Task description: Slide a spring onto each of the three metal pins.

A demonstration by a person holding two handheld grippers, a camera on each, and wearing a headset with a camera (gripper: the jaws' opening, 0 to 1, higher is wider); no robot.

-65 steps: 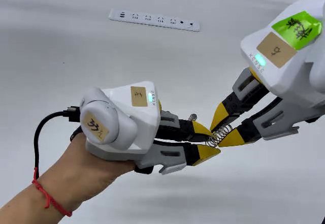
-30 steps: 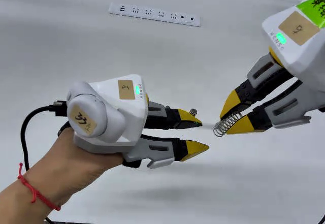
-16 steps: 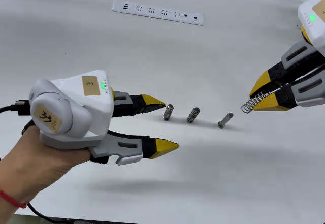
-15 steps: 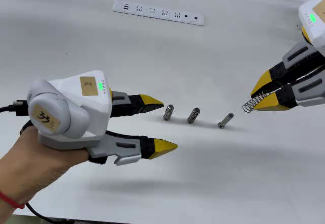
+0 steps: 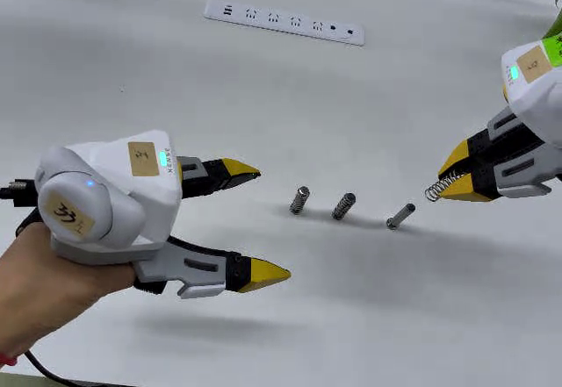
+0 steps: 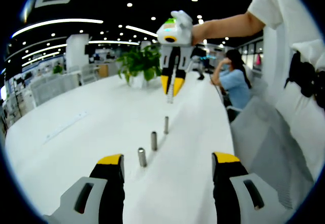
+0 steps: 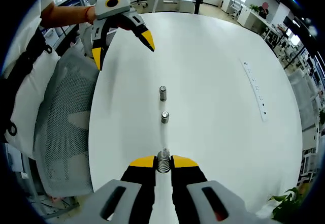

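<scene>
Lower left, nearest: left gripper [image 5: 273, 223], jaws wide apart, empty. Mid-frame, in a row: left pin [image 5: 300, 199] and middle pin [image 5: 343, 205], both seemingly sprung, then bare pin [image 5: 400, 216]. Right edge, beyond: right gripper [image 5: 442, 185] clamped on spring [image 5: 433, 193], near the bare pin, not yet on it.

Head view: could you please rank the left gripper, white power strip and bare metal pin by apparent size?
1. White-and-grey left gripper (nearest the camera, so enlarged).
2. Long white power strip.
3. Bare metal pin.

White power strip [image 5: 284, 21] flat on white table [image 5: 132, 80], potted plant [image 6: 142, 61] beyond, grey mesh chair [image 7: 61, 132]
</scene>
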